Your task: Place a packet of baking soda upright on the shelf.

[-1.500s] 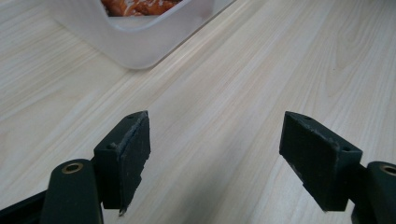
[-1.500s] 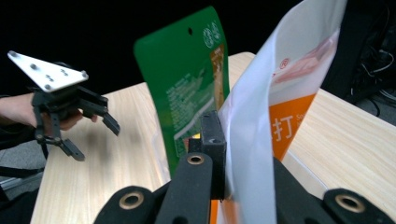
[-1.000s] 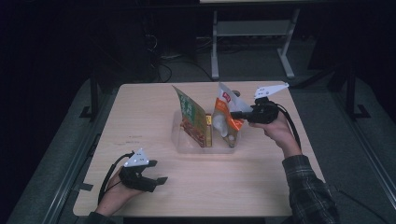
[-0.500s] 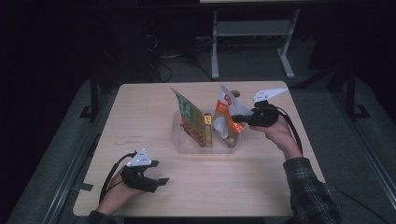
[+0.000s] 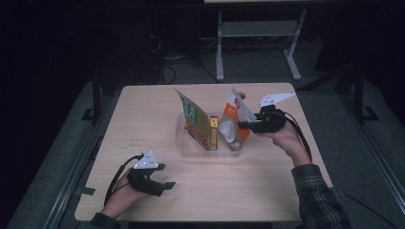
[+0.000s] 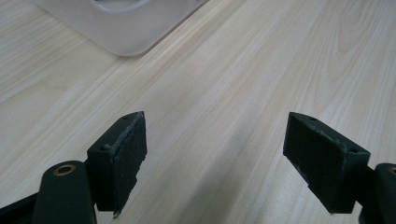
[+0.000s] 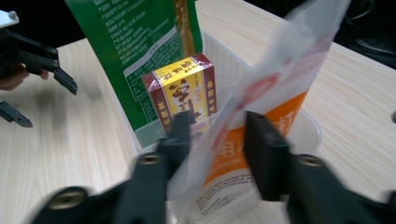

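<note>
Left gripper (image 5: 168, 185): my black body, a grey three-cornered plate on top, a black cable looping back past my wrist
Left pads (image 6: 127, 156): matte black blocks, worn edges, small screw holes; a brass-ringed hole in the arm behind
Right gripper (image 5: 241, 125): black too, its plate pale with dark dots, a black cable along my forearm
Right pads (image 7: 266, 154): black, blurred, round pivot bolts at the arm bases
Sleeve (image 5: 317, 195): dark plaid, buttoned cuff, on my right arm

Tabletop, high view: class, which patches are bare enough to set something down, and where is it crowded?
Free: the wide strip left of the clear bin, and the near edge between the left gripper and the sleeve. Crowded: the bin, with packets and the right gripper.
</note>
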Demonstrator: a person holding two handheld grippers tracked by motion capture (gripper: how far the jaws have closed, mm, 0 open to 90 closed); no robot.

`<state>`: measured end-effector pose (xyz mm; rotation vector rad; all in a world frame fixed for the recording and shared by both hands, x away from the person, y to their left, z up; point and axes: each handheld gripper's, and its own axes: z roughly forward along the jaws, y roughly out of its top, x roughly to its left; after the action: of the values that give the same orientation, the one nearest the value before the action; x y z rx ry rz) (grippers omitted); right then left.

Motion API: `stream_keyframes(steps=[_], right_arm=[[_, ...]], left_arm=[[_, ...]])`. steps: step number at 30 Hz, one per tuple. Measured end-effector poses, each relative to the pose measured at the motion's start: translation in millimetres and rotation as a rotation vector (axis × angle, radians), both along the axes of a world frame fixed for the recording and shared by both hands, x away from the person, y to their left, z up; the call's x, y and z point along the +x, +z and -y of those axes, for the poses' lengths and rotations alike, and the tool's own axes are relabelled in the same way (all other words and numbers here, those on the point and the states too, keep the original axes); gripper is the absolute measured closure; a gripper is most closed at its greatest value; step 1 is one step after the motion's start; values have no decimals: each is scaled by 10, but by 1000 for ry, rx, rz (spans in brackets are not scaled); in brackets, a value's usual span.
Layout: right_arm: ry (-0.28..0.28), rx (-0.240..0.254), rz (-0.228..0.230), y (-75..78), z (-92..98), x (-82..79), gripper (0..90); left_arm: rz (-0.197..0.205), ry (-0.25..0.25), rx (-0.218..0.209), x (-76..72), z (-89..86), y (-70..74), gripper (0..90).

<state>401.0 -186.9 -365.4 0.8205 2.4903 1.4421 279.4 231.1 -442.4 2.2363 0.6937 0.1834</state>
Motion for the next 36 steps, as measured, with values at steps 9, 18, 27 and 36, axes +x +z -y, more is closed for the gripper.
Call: stream_keyframes(steps=[9,18,27,36], right_arm=[[-82,-48,-1,76,62,-191,282],[-133,-45,18,-32,232,-460,257],[-152,-51,24,-248,326,-742,236],[-186,-67,7,-582,296,-1010,199]], left_arm=[[8,-20,8,30,11,13,200],[12,-31,1,25,-3,29,192],[14,-45,-14,-7,-5,36,184],[17,-54,-10,-42,18,25,184]])
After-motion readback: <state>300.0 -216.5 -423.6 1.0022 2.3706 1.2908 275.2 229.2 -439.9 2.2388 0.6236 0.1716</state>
